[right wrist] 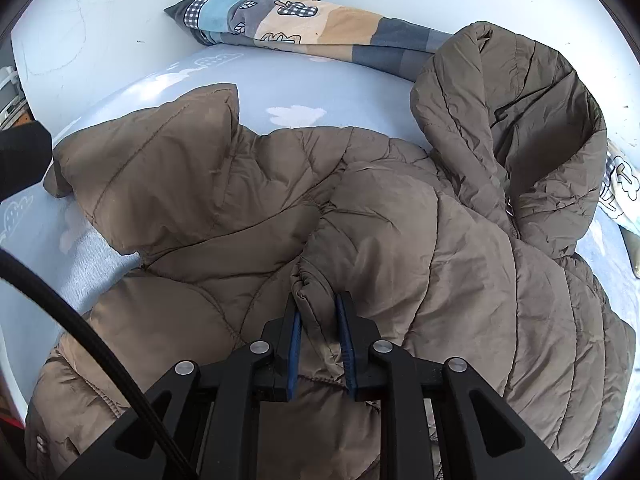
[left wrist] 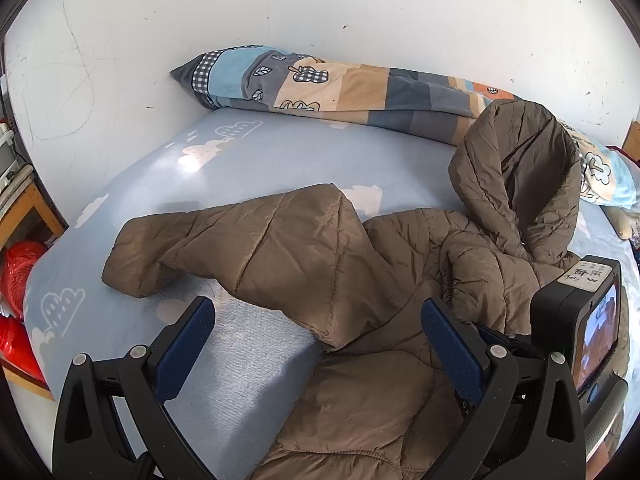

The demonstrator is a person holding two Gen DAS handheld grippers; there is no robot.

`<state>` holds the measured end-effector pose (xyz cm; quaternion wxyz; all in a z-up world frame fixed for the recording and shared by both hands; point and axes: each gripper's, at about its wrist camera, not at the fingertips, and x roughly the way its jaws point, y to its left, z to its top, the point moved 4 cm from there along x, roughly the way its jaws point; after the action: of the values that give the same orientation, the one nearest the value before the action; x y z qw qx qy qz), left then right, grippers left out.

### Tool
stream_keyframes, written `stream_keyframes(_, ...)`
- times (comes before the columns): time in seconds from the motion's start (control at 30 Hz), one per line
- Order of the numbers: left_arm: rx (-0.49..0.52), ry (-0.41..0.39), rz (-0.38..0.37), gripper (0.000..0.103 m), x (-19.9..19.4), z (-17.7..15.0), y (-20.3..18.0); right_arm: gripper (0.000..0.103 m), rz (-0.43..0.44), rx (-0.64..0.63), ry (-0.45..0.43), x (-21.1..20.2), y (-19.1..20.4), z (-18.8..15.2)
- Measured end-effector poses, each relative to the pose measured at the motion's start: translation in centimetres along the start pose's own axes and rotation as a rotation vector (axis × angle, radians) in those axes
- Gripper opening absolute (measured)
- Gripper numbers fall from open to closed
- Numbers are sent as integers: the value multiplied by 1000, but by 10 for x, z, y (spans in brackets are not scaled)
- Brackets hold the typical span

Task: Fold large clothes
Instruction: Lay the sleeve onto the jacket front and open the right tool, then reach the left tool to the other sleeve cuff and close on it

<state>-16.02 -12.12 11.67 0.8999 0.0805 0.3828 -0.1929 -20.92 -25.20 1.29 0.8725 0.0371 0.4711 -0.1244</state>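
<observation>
Blue bed (left wrist: 248,160) by white wall (left wrist: 360,8); left jaws wide, right jaws pinch jacket (right wrist: 400,240).

Both views are bright with cool, even daylight. A glare patch whitens the pale blue bedsheet (left wrist: 256,152) left of the brown quilted jacket (left wrist: 320,248), whose folds cast soft shadows, deepest inside its hood. Fisheye distortion bows the white wall (left wrist: 360,12) behind the jacket and leaves dark corners. Focus is sharp throughout; no motion blur shows.
</observation>
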Motion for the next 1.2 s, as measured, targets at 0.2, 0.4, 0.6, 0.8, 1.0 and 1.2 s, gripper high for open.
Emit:
stream_keyframes(0.2,-8,9,-11,103,4,2,3,37,50,1,4,-16,0,3)
stream_keyframes(0.4,-70,18,-10,103,7,9,27,44,114,113,-114,-87,-38,13)
stream_keyframes(0.6,-152,48,5,103,15,13,61,44,-100,378,-170,-154,-167,-22)
stream_keyframes(0.8,-158,67,-1,103,18,12,67,42,-249,703,-52,-152,-279,-103)
stream_keyframes(1.0,-171,88,8,103,23,12,71,28,-296,572,170,-83,-260,-123)
stream_keyframes(1.2,-198,127,26,103,36,11,93,26,-403,476,268,-57,-245,-120)
